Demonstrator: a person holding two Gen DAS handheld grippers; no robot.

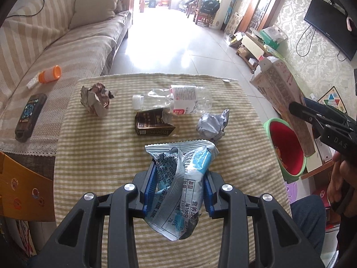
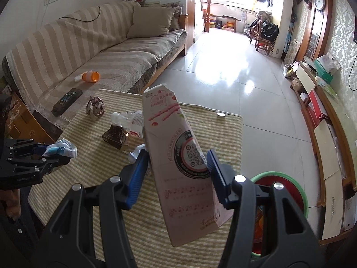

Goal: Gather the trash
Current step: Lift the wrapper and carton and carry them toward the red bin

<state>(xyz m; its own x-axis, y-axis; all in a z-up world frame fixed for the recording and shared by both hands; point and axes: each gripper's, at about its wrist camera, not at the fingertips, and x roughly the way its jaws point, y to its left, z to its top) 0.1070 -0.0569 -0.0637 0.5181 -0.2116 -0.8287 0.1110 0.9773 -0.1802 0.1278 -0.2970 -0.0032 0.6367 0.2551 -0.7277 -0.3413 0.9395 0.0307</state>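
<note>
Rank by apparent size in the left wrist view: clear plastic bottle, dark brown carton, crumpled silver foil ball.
1. clear plastic bottle
2. dark brown carton
3. crumpled silver foil ball
The carton and the foil ball look close in size.

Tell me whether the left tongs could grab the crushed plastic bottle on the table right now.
Probably not yet. The left tongs are shut on a snack wrapper, so they are occupied. The plastic bottle itself lies uncovered on the striped cloth ahead.

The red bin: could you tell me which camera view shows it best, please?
The left wrist view: the bin shows its green rim and red inside, cut only by the carton. In the right wrist view the bin sits largely behind the right gripper and carton.
</note>
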